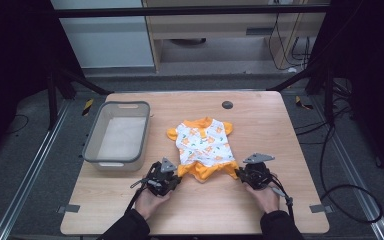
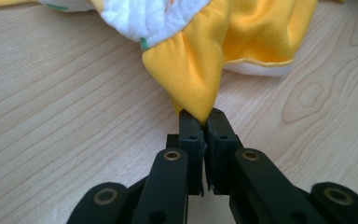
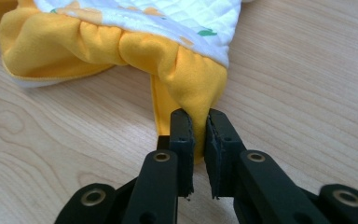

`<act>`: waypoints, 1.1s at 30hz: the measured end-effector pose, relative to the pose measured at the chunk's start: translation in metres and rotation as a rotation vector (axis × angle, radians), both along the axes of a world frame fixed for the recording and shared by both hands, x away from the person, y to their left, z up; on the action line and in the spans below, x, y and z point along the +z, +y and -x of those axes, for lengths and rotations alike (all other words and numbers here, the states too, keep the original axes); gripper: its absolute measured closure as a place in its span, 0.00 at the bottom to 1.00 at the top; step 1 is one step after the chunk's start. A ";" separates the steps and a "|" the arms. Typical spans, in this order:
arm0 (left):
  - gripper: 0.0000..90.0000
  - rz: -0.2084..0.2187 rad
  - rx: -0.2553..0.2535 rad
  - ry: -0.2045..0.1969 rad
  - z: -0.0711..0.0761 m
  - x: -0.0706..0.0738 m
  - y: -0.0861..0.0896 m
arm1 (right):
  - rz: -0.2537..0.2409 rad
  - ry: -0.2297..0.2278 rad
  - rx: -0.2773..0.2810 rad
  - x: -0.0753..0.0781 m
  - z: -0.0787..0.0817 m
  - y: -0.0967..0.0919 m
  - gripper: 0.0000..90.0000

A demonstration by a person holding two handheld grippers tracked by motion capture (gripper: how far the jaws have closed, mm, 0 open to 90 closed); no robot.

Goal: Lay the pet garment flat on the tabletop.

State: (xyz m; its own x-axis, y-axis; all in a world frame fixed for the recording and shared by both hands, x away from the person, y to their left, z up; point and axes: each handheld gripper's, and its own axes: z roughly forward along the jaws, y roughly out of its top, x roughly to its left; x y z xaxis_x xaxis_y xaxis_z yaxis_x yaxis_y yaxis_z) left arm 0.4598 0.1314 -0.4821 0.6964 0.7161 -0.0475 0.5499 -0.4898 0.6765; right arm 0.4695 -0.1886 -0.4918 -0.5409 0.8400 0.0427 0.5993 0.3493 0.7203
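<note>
Both jaws pinch garment; grey bin beside it.

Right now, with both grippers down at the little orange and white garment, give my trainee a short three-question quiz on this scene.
1. True or false: the left gripper is shut on the orange bottom hem of the small quilted white and orange baby garment.
2. Which part does the right gripper pinch? A) collar B) sleeve C) a bottom hem corner
3. What stands on the light wooden table left of the garment in the high view?

Key:
1. True.
2. C.
3. A grey rectangular plastic bin.
</note>
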 end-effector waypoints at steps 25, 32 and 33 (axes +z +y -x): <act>0.96 0.107 -0.055 0.027 0.035 0.034 0.050 | -0.114 0.032 0.183 0.038 0.052 -0.027 0.91; 0.91 0.043 -0.024 0.038 0.030 0.020 0.047 | -0.065 0.052 0.163 0.026 0.050 -0.023 0.83; 0.86 0.046 -0.016 0.034 0.030 0.020 0.048 | -0.054 0.041 0.160 0.025 0.049 -0.023 0.81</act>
State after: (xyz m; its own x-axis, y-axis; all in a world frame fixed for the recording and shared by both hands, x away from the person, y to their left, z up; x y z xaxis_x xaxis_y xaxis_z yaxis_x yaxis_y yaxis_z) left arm 0.4298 0.1795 -0.4621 0.7053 0.7013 -0.1039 0.5654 -0.4680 0.6792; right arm 0.4204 -0.2111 -0.4673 -0.6641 0.7395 0.1103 0.5686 0.4038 0.7166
